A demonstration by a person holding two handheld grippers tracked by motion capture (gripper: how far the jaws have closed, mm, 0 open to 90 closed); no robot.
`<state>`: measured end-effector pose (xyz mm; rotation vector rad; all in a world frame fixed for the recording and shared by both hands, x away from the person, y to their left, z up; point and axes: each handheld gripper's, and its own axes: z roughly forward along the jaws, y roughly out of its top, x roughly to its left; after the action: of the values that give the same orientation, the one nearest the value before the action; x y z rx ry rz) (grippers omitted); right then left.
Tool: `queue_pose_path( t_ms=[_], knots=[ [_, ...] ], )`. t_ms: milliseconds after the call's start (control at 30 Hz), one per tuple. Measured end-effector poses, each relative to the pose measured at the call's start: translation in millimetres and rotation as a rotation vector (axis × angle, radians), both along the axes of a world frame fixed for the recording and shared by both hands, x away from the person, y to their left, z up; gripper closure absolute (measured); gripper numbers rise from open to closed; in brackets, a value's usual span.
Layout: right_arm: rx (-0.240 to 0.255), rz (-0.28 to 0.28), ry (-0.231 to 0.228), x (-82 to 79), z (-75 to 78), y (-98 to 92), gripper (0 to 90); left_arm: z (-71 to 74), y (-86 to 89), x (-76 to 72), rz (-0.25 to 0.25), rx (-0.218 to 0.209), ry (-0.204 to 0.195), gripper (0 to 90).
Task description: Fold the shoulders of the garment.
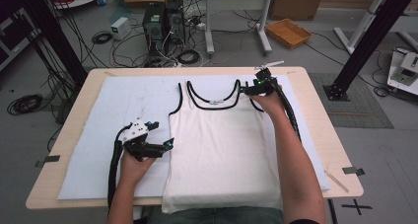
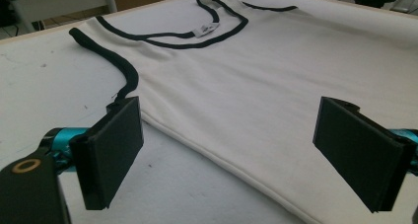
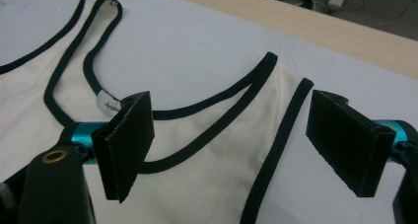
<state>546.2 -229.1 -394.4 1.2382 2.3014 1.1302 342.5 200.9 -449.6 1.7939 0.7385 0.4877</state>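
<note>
White mat bears tank top between open fingers.

White tank top with black trim on a pale blue-white mat.

The tank top is plain off-white, edged in black at neck and armholes. The mat covers a light wood table. Both grippers are black with teal accents.
</note>
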Motion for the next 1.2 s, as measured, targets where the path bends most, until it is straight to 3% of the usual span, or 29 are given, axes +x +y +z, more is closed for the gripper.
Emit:
queue_pose_path(
  t_ms=[133, 200, 500, 600, 667, 767, 833, 933, 1000, 1067, 1100, 1133, 1200],
  knots=[
    [-0.020, -0.014, 0.004, 11.9, -1.5, 5.7, 18.7, 0.0, 0.4, 0.2, 0.000, -0.006, 0.004, 11.7],
    [-0.005, -0.025, 0.000, 15.9, -3.2, 5.9, 18.7, -0.1, 0.3, 0.0, -0.001, -0.005, 0.001, 11.8],
    [0.003, -0.062, 0.083, 40.3, -25.8, 15.7, 18.7, 0.0, 0.9, 0.3, 0.007, -0.009, 0.004, 11.7],
    [0.005, -0.075, 0.082, 44.0, -31.9, 20.2, 19.1, -0.1, 0.6, 0.2, 0.005, -0.009, 0.005, 11.8],
    [0.019, -0.109, 0.105, 50.3, -41.3, 23.4, 19.3, -0.2, 0.7, 0.1, 0.003, -0.011, 0.003, 11.8],
    [0.000, -0.127, 0.109, 52.7, -45.9, 25.6, 23.3, -0.1, 0.7, -0.1, 0.003, -0.011, 0.000, 11.8],
    [-0.011, -0.160, 0.087, 53.8, -46.7, 27.5, 31.7, -0.1, 1.0, -0.1, 0.001, -0.010, -0.001, 11.7],
    [-0.068, -0.182, 0.070, 52.9, -45.2, 30.4, 42.2, -0.1, 1.4, 0.0, 0.001, -0.013, 0.001, 11.8],
    [-0.098, -0.159, 0.072, 51.2, -44.4, 34.4, 61.0, -0.2, 1.4, 0.0, 0.001, -0.014, 0.001, 11.8],
    [-0.158, -0.141, 0.041, 48.0, -46.2, 42.1, 66.1, -0.1, 1.4, -0.1, 0.001, -0.012, 0.001, 11.8],
    [-0.158, -0.141, 0.041, 48.0, -46.2, 42.1, 66.1, -0.1, 1.3, -0.2, 0.000, -0.012, -0.001, 11.8],
    [-0.171, -0.113, 0.031, 45.5, -45.6, 46.9, 78.4, -0.1, 1.4, -0.4, 0.001, -0.011, -0.002, 11.8],
    [-0.172, -0.091, 0.040, 44.6, -44.2, 48.0, 86.3, -0.1, 1.4, -0.6, 0.001, -0.013, -0.003, 11.8]
  ],
)
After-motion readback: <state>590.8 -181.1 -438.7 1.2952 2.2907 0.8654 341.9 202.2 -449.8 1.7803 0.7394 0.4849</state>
